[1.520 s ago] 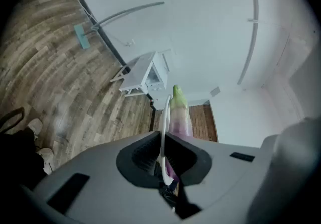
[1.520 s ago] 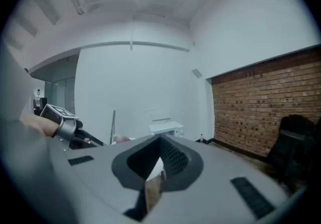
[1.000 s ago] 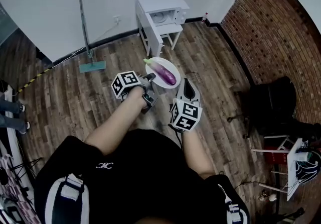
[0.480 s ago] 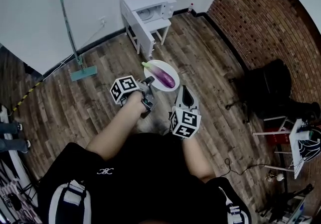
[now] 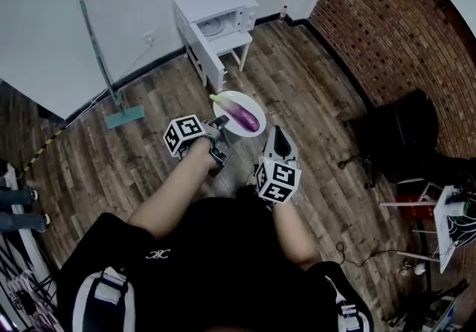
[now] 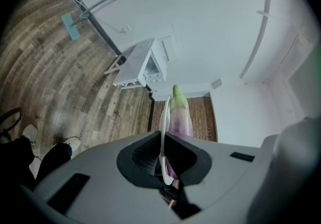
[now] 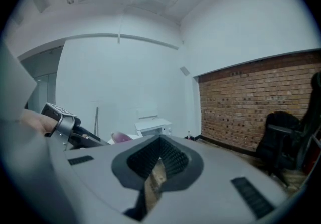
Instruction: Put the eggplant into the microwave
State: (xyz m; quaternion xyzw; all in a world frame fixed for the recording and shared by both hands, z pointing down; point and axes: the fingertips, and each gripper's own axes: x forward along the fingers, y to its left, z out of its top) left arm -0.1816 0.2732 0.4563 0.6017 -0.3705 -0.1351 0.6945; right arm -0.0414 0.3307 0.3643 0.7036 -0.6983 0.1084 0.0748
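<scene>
Head view: the eggplant (image 5: 243, 113) lies lengthwise on a white plate (image 5: 253, 102) just above the middle of the frame, its green stem toward the upper left. The plate is off the wooden floor (image 5: 312, 77), carried in the air. The left gripper (image 5: 221, 128) holds it from the lower-left side.

The left gripper view shows why the load sits as it does. The jaws are closed down narrow on the plate's near rim, which runs edge-on up the centre of that frame. The purple body and green tip rise just beyond the rim. Pinching the plate rather than the eggplant lets the plate serve as a tray, so the soft, rounded vegetable need not be squeezed. Held by one edge, though, the plate probably has to stay fairly level or the eggplant could roll off.

The right gripper (image 5: 280, 138) hangs lower right of the plate, apart from it. In the right gripper view its jaws are drawn nearly together with nothing between them. It is likely kept free for the door.

The microwave (image 5: 223, 19) sits on a white stand (image 5: 212, 59) at the upper middle of the head view, well apart from the plate. The carry looks only part done.
</scene>
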